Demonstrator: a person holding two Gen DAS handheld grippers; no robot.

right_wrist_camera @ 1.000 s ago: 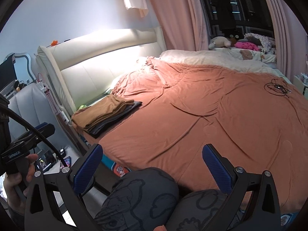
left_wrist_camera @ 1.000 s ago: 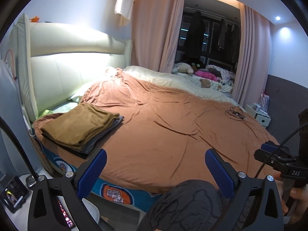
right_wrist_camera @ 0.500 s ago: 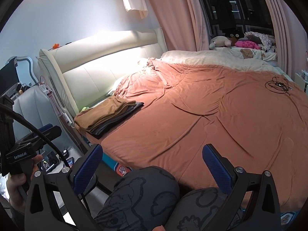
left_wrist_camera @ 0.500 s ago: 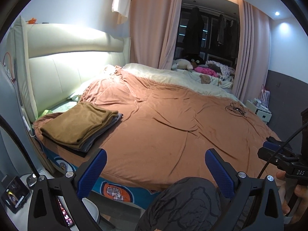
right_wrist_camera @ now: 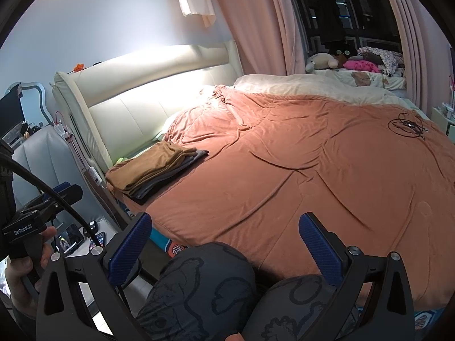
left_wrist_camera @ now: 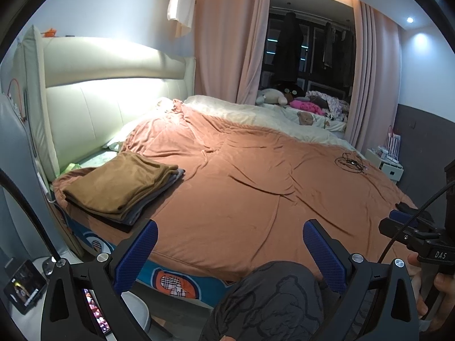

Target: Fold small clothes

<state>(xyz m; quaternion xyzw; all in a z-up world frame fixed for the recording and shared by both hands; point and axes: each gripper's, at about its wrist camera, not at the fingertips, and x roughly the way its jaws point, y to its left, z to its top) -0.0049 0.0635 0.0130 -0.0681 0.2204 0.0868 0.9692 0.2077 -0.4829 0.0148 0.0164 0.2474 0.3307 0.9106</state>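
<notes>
A stack of folded clothes (left_wrist_camera: 119,187), brown on top of grey and dark pieces, lies at the near left corner of the bed; it also shows in the right wrist view (right_wrist_camera: 153,167). My left gripper (left_wrist_camera: 229,244) is open and empty, held off the bed's near edge above my knee. My right gripper (right_wrist_camera: 224,236) is open and empty, also off the bed's edge above my knees. Each gripper shows at the edge of the other's view. No loose garment shows on the bed.
The rust-orange bedspread (left_wrist_camera: 256,182) covers the bed, with a tangle of black cable (left_wrist_camera: 351,163) at the far right. A cream headboard (left_wrist_camera: 93,105) stands at left. Soft toys and clothes (left_wrist_camera: 301,103) lie beyond the bed. A phone (left_wrist_camera: 24,285) stands on the bedside stand.
Both views have drifted slightly; the grippers stay open and empty and the folded stack has not moved.
</notes>
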